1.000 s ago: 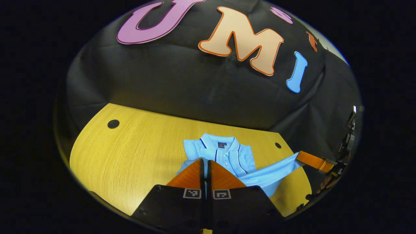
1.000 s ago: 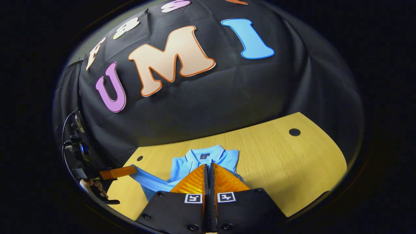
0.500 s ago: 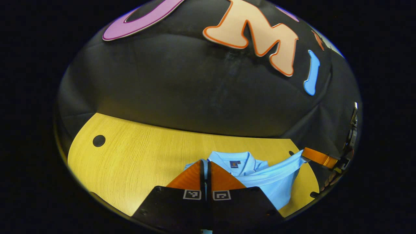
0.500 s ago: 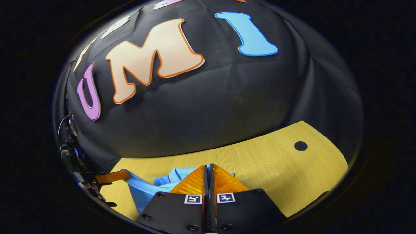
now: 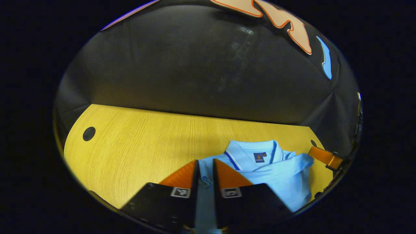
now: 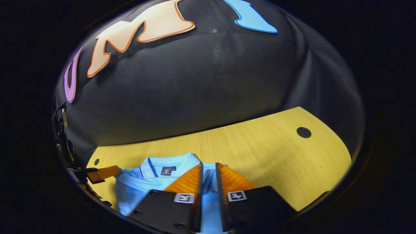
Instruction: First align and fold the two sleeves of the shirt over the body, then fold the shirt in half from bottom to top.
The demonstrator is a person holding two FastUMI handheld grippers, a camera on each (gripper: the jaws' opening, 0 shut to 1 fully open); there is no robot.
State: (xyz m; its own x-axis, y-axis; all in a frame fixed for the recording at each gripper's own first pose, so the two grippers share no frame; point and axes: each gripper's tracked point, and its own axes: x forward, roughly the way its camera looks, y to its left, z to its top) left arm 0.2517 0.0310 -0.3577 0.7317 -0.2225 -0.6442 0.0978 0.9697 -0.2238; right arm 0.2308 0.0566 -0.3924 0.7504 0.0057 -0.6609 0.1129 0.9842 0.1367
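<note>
Shirt (image 5: 276,172) folded on table (image 5: 136,146) | both grippers parted (fabric between)

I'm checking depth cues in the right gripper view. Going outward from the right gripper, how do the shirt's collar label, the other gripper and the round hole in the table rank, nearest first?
From the right gripper:
1. Collar label, just left of the fingers, on the shirt.
2. Left gripper, at the shirt's far-left edge.
3. Round hole, far right on the table.

The left gripper (image 5: 204,166) has two wedge-shaped fingers on black blocks; each block carries a square black-and-white marker; the right gripper (image 6: 209,169) has ribbed fingers and round screws.
</note>
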